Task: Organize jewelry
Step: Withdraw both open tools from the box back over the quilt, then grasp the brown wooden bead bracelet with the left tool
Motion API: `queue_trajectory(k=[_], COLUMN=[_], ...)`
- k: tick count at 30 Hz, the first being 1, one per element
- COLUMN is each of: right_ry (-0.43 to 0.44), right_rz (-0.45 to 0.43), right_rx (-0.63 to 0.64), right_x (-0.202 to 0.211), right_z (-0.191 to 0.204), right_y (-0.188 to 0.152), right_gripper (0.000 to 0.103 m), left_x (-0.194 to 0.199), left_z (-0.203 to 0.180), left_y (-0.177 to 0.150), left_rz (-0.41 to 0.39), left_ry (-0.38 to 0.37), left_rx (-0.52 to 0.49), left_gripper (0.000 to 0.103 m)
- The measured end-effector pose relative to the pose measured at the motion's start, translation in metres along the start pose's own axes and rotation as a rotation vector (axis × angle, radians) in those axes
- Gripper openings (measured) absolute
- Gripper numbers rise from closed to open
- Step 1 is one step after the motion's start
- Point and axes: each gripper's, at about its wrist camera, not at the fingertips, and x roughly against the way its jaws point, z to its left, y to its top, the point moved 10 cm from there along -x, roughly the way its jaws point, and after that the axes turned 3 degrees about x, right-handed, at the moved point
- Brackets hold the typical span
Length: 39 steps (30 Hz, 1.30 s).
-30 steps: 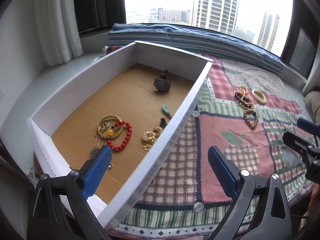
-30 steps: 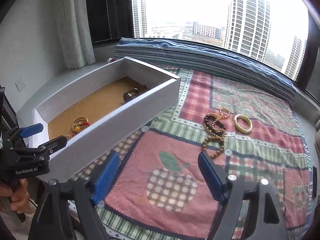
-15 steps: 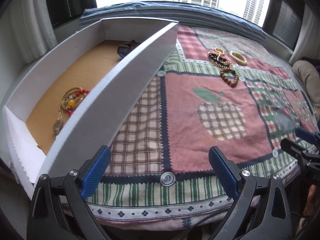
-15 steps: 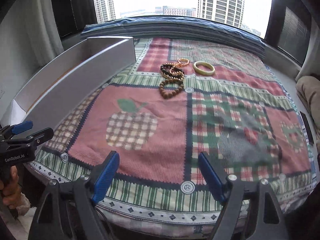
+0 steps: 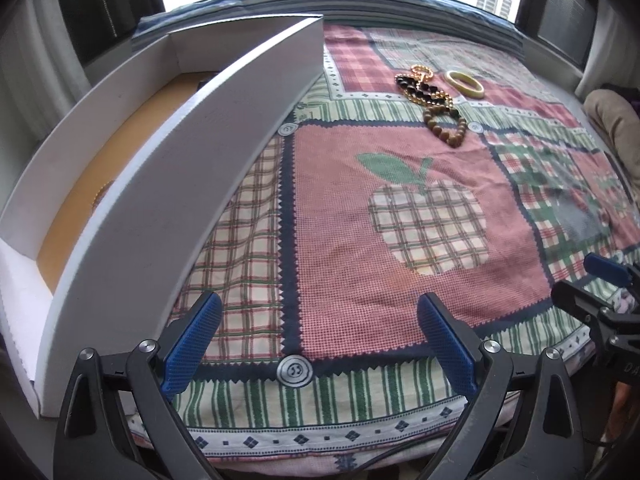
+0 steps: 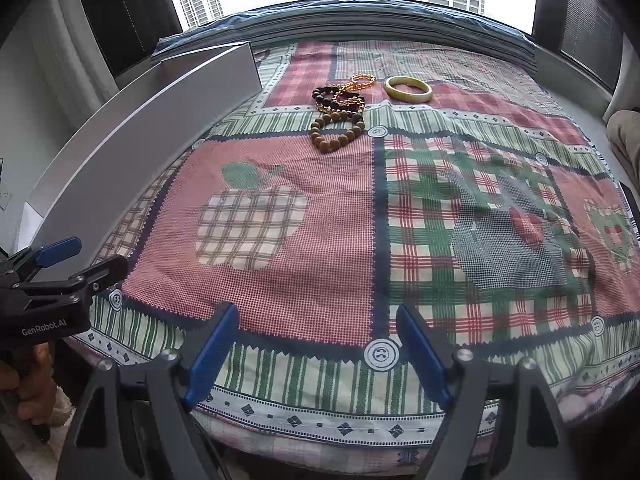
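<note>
Two grippers hover over the near edge of a patchwork quilt, each with two blue-padded fingers. The left gripper has its jaws spread wide with nothing between them but the quilt below; the right gripper is likewise wide open and empty. In the right wrist view the left gripper shows again at the left edge, its black body printed "GenRobot.AI", a hand wrapped around its grip.

The loose jewelry lies together at the far side of the quilt, well apart from both grippers. I count four pieces: one bracelet of light brown wooden beads nearest the grippers, one of dark brown beads behind it, one strand of small amber-gold beads looping among them — the three overlap in a heap — and one pale yellow bangle lying flat just to the right of the heap, not touching it.

One long white box with a brown cardboard floor sits along the left side of the quilt. From these low angles its near wall hides nearly everything inside; only a sliver of something gold shows on the floor, so its contents cannot be counted.

The quilt carries one checked apple motif in a red panel, and round grey button shapes at the seams — at least six show in the right wrist view. No other writing can be read.
</note>
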Motion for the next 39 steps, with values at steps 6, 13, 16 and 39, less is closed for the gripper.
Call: queue_trajectory(k=[6, 13, 16, 39], right_ry=[0.001, 0.012, 0.017, 0.040], right_rz=[0.007, -0.006, -0.004, 0.004], right_rx=[-0.047, -0.097, -0.121, -0.192], right_x=[-0.005, -0.006, -0.008, -0.008], right_z=[-0.020, -0.041, -0.050, -0.067], right_y=[-0.001, 0.000, 0.000, -0.011], right_gripper=[0.083, 0.083, 0.083, 0.083], left_x=[-0.007, -0.012, -0.030, -0.101], left_z=[-0.029, -0.086, -0.116, -0.115], left_y=[0.019, 0.082, 0.110, 0.088], left_rz=[-0.003, -0.057, -0.066, 0.068], left_ry=[-0.033, -0.164, -0.196, -0.246], left_rx=[-0.058, -0.111, -0.141, -0.252], left_gripper=[0.098, 0.098, 0.098, 0.010])
